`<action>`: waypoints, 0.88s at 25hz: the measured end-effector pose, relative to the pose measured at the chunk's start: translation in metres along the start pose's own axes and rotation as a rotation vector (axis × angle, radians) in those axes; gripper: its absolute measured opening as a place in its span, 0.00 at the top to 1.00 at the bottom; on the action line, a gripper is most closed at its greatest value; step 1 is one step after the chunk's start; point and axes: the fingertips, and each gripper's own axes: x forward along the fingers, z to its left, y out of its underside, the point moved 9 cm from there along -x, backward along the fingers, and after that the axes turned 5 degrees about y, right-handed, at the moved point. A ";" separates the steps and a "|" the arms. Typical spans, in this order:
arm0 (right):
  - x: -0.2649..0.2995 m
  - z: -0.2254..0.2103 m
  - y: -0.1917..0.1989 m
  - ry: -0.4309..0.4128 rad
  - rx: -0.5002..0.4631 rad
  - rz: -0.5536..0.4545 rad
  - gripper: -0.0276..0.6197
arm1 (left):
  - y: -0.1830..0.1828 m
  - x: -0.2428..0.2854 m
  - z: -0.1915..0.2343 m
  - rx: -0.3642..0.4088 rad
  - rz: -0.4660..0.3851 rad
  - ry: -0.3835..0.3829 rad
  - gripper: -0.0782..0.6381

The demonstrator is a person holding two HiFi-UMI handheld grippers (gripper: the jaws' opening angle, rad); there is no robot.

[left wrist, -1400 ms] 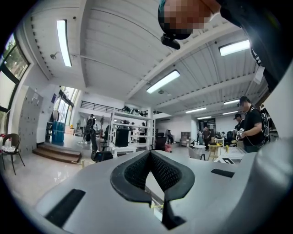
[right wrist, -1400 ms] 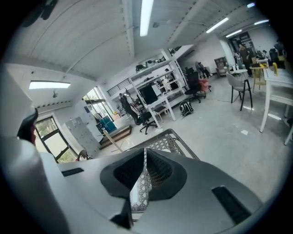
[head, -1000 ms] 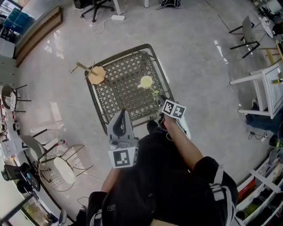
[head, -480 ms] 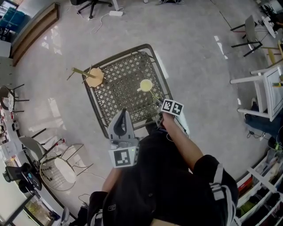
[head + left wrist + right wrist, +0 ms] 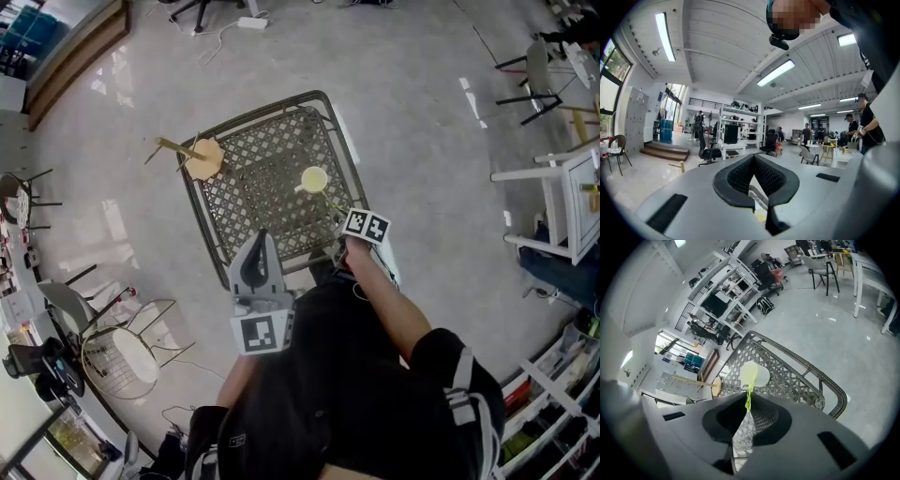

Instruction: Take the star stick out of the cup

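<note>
The right hand-held gripper (image 5: 747, 404) has just been closing its jaws, and they now pinch the upper end of the star stick (image 5: 749, 386). By my reading the grasp is made and only the lift remains. The stick's lower end sits in the cup (image 5: 312, 177), toward the right edge of the table (image 5: 246, 202). Its long axis leans from the cup up toward the near right corner. The left hand-held gripper (image 5: 262, 238) hovers by the near edge, closed on nothing.
</note>
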 end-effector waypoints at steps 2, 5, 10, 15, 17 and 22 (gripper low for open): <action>0.000 -0.001 0.003 0.003 -0.002 -0.005 0.92 | 0.001 -0.006 0.001 -0.001 -0.006 -0.003 0.87; -0.002 0.001 0.010 0.006 -0.013 -0.015 0.92 | 0.004 -0.019 0.005 0.001 -0.016 -0.005 0.87; -0.016 0.001 0.023 0.011 -0.026 -0.043 0.92 | 0.006 -0.042 0.004 -0.005 -0.037 -0.003 0.87; -0.038 0.002 0.038 0.009 -0.022 -0.098 0.92 | 0.005 -0.073 0.006 -0.003 -0.064 0.001 0.87; -0.047 0.004 0.046 0.006 -0.025 -0.120 0.92 | 0.006 -0.088 0.010 -0.002 -0.076 0.002 0.87; -0.076 0.007 0.072 -0.003 -0.039 -0.181 0.92 | 0.012 -0.134 0.011 0.018 -0.097 0.005 0.87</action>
